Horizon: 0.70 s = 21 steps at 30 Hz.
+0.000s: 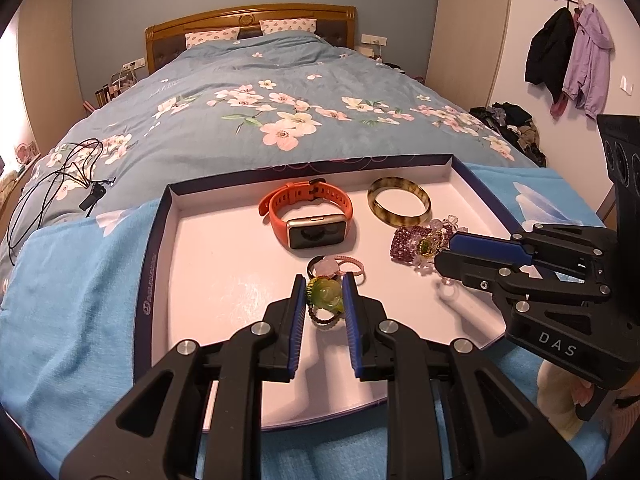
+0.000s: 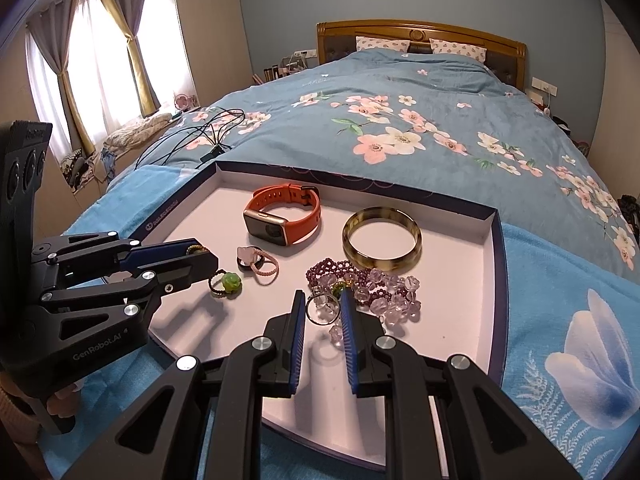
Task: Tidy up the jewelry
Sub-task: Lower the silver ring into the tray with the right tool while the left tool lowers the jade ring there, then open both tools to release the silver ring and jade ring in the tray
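A white box-lid tray [image 1: 224, 264] [image 2: 460, 280] holds an orange smartwatch [image 1: 308, 216] [image 2: 284, 216], a horn-coloured bangle [image 1: 400, 222] [image 2: 380, 264], a purple bead bracelet [image 1: 408, 242] [image 2: 328, 270], clear crystal beads [image 2: 394, 292], a silver ring [image 2: 310, 316], a pink flower ring [image 1: 332, 266] [image 2: 248, 254] and a green flower ring [image 1: 326, 296] [image 2: 231, 283]. My left gripper [image 1: 323, 280] [image 2: 206, 254] hovers over the green ring, jaws narrowly apart and empty. The right gripper [image 2: 322, 296] [image 1: 446, 254] hangs likewise over the silver ring, gripping nothing.
The tray rests on a light blue towel [image 1: 80, 300] [image 2: 560, 280] at the foot of a bed with a floral quilt [image 1: 280, 92]. A black cable [image 1: 60, 176] [image 2: 200, 132] lies on the quilt to the left. Jackets [image 1: 568, 56] hang on the right wall.
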Each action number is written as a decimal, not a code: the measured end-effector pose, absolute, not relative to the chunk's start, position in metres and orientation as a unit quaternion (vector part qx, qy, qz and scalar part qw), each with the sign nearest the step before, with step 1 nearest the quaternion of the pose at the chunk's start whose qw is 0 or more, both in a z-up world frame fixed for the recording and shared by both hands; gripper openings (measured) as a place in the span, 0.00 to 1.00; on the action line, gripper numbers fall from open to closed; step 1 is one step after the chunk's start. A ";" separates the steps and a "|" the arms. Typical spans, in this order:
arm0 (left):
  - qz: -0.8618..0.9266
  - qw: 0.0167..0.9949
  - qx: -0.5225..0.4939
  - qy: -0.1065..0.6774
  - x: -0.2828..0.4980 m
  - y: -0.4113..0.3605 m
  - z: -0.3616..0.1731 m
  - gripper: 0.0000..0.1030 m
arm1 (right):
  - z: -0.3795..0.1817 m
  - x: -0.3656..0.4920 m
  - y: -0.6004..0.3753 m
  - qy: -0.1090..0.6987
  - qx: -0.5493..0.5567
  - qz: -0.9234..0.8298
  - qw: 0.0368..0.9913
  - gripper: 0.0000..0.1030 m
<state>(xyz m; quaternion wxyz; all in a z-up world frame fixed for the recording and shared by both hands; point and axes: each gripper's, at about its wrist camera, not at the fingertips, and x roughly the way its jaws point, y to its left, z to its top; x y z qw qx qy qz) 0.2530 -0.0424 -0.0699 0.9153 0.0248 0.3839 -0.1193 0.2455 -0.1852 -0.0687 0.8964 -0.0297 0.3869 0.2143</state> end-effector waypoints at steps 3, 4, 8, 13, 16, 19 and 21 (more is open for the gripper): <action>-0.117 0.915 0.025 0.386 0.254 -0.042 -0.071 0.18 | -0.070 0.247 -0.183 0.389 -0.031 0.214 0.896 0.15; -0.116 0.915 0.025 0.385 0.254 -0.042 -0.071 0.18 | -0.071 0.247 -0.183 0.390 -0.032 0.213 0.895 0.15; -0.116 0.914 0.025 0.388 0.255 -0.043 -0.073 0.18 | -0.072 0.250 -0.181 0.393 -0.035 0.211 0.894 0.15; -0.113 0.912 0.028 0.392 0.257 -0.044 -0.076 0.19 | -0.074 0.252 -0.180 0.397 -0.037 0.209 0.893 0.16; -0.114 0.911 0.025 0.395 0.258 -0.044 -0.078 0.19 | -0.076 0.253 -0.180 0.400 -0.039 0.206 0.892 0.16; -0.114 0.911 0.025 0.395 0.258 -0.044 -0.078 0.19 | -0.078 0.254 -0.180 0.402 -0.038 0.203 0.892 0.16; -0.115 0.912 0.024 0.393 0.258 -0.043 -0.078 0.20 | -0.078 0.255 -0.180 0.401 -0.038 0.200 0.893 0.16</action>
